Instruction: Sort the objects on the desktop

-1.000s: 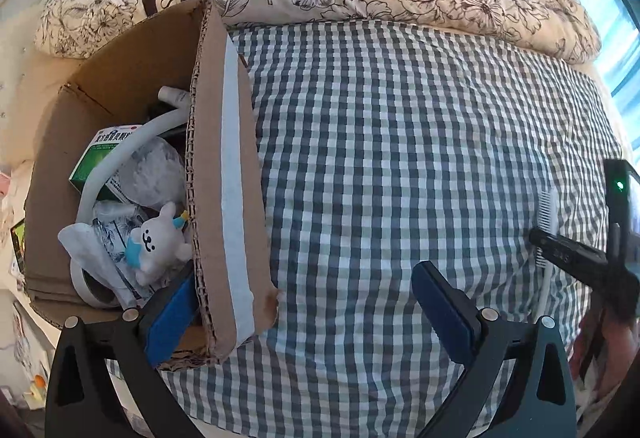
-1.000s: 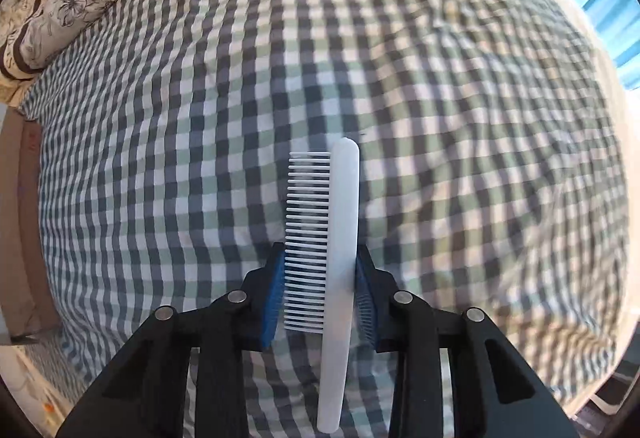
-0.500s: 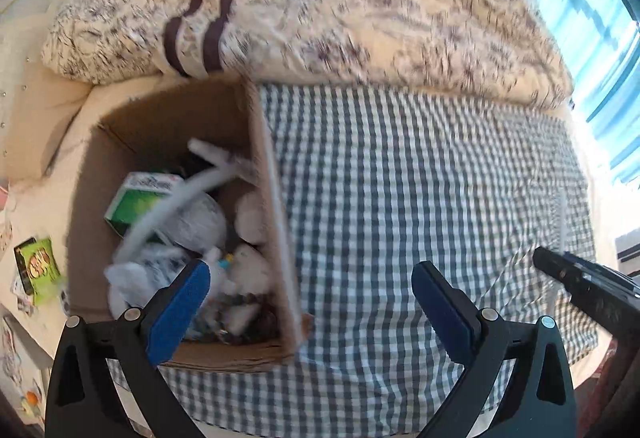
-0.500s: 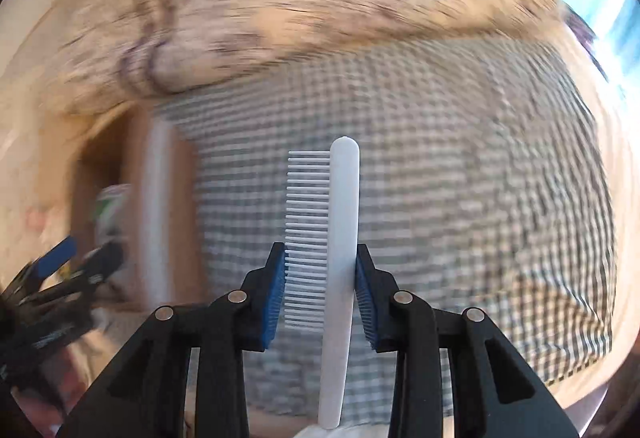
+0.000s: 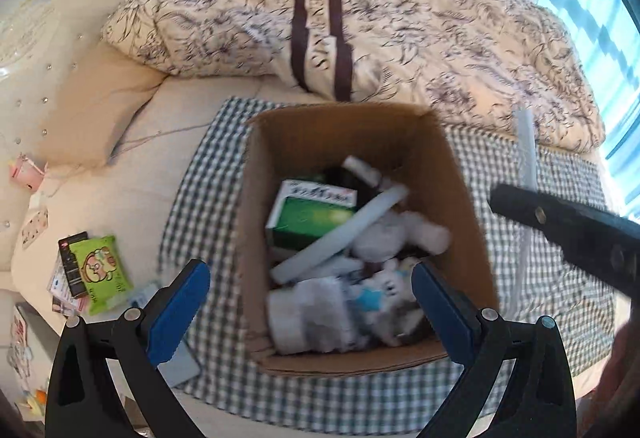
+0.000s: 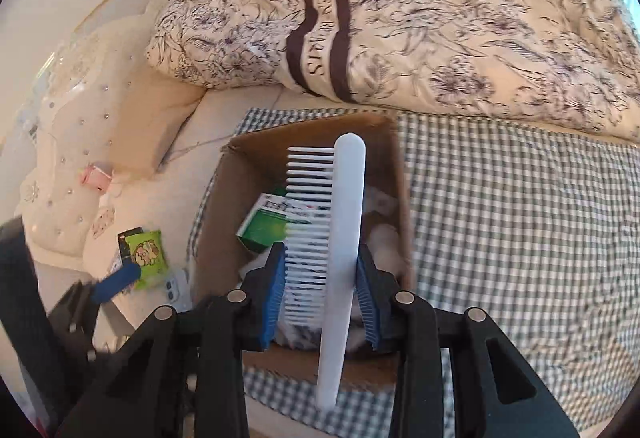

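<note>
The right tool (image 6: 320, 292) was clenched on a white comb (image 6: 340, 238), its blue pads (image 6: 276, 290) pressing the teeth on one side and the spine on the other; the comb stood upright between them, its rounded end pointing away from the camera and hanging over the open box (image 6: 208, 222). The left tool (image 5: 308, 298) was released, its pads (image 5: 176, 302) spread wide and holding nothing, poised above the near rim of the box (image 5: 460, 174). The box sat on a checked cloth (image 5: 560, 278) spread over the bed, close to the cloth's left edge. Inside lay a green carton (image 5: 312, 214), a white tube (image 5: 340, 234) slanting across it, a plush toy (image 5: 384, 286) and other soft white things, blurred. A floral duvet (image 5: 420, 22) was heaped along the far edge of the cloth. Off the cloth's left edge, on the cream bedding, lay a green packet (image 5: 100, 270)
</note>
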`<state>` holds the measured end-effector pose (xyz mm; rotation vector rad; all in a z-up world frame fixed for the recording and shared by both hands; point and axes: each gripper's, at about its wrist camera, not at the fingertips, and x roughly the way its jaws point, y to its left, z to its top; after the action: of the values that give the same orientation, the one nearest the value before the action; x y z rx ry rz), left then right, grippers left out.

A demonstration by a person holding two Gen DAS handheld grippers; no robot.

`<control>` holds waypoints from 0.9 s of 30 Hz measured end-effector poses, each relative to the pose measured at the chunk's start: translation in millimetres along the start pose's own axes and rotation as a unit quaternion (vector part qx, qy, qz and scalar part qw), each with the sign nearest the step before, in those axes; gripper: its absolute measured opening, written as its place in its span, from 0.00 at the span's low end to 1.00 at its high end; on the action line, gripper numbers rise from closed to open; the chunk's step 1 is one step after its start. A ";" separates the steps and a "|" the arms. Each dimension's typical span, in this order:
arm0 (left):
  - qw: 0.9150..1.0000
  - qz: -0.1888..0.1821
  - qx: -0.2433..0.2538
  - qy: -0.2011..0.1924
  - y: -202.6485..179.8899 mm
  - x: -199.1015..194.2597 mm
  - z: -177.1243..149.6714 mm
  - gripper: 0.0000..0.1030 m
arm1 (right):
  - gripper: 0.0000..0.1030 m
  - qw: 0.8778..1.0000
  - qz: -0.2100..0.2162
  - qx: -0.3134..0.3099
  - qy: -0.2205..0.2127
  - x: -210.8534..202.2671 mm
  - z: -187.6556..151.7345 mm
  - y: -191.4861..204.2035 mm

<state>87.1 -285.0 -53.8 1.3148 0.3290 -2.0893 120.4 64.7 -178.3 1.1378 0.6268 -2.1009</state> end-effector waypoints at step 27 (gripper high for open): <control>0.991 -0.085 0.033 -0.095 -136.7 -113.2 10.9 1.00 | 0.76 0.975 -0.198 0.021 -0.104 -193.6 -76.5 -147.4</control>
<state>26.0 -142.8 33.8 1.1467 0.2991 -2.3659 131.4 276.6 -36.8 0.8488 0.7591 -2.5398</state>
